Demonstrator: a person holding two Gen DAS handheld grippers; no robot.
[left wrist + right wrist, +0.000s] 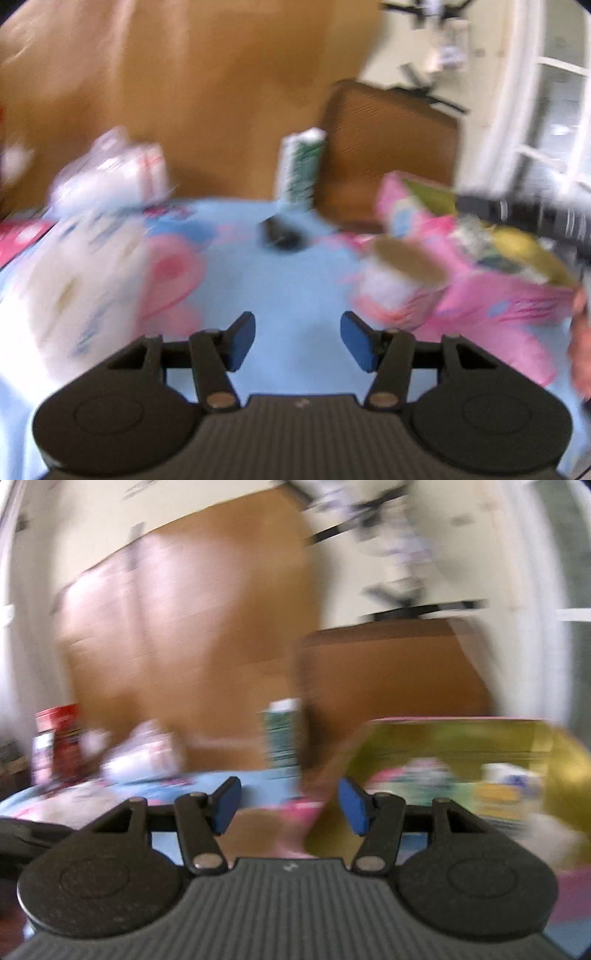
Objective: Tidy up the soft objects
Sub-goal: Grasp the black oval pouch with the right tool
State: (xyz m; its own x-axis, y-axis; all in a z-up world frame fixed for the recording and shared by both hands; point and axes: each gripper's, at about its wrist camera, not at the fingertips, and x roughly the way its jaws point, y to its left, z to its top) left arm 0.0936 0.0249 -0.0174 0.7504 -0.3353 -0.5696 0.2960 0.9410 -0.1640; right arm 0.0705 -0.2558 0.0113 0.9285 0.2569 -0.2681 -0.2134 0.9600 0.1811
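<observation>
left gripper (297, 339) is open and empty over the blue cartoon-print bedsheet (288, 280), and the crinkly white plastic-wrapped pack (110, 177) sits upper left of it, so that's the closer hand.

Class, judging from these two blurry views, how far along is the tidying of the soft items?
Done: several packs already sit inside the pink bag. In hand: nothing; the left tongs and right tongs both stand open and empty. Left: a white pack and a green-and-white pack remain on the blue sheet.
</observation>
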